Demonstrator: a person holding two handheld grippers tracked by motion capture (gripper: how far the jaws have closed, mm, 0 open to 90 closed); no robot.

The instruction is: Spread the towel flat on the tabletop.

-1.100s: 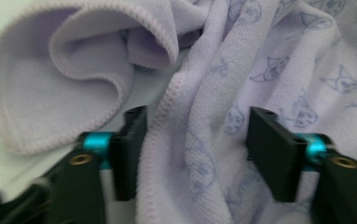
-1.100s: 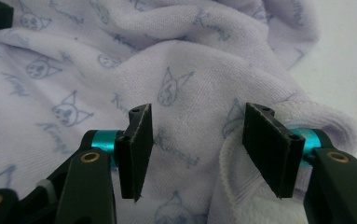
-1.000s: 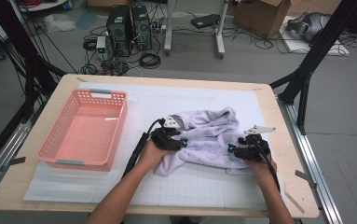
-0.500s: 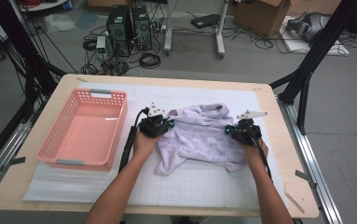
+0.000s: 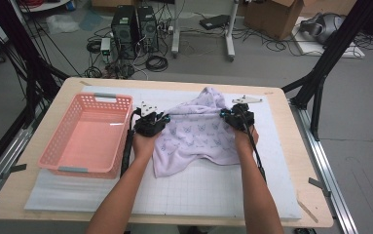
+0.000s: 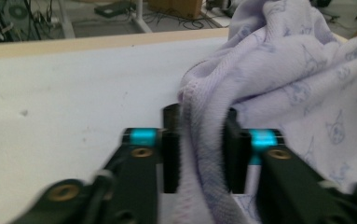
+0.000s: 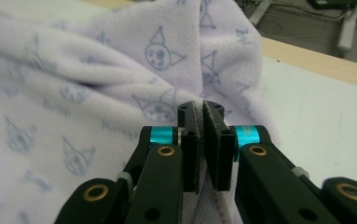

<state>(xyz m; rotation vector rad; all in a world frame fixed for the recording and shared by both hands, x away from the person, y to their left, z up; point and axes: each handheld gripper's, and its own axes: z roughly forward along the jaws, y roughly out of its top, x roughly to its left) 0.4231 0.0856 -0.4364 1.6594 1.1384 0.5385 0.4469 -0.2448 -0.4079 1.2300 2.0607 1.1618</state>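
My left gripper [image 5: 163, 118] pinches a bunched fold of the lavender towel [image 5: 199, 134]; its jaws have just eased wider, yet the left gripper view has cloth packed between the pads [image 6: 170, 161]. My right gripper [image 5: 225, 114] is pressed nearly shut on the towel's thin hem, its jaws a hair looser than a moment ago. From the high view I see the towel stretched between both grippers, lifted at the top and draping onto the white mat [image 5: 213, 190], with a pink basket [image 5: 72, 153] just left of my left hand. The gripper views alone reveal the printed cat faces and the grip itself. Both are blurred, and the jaw tips sit buried in cloth.
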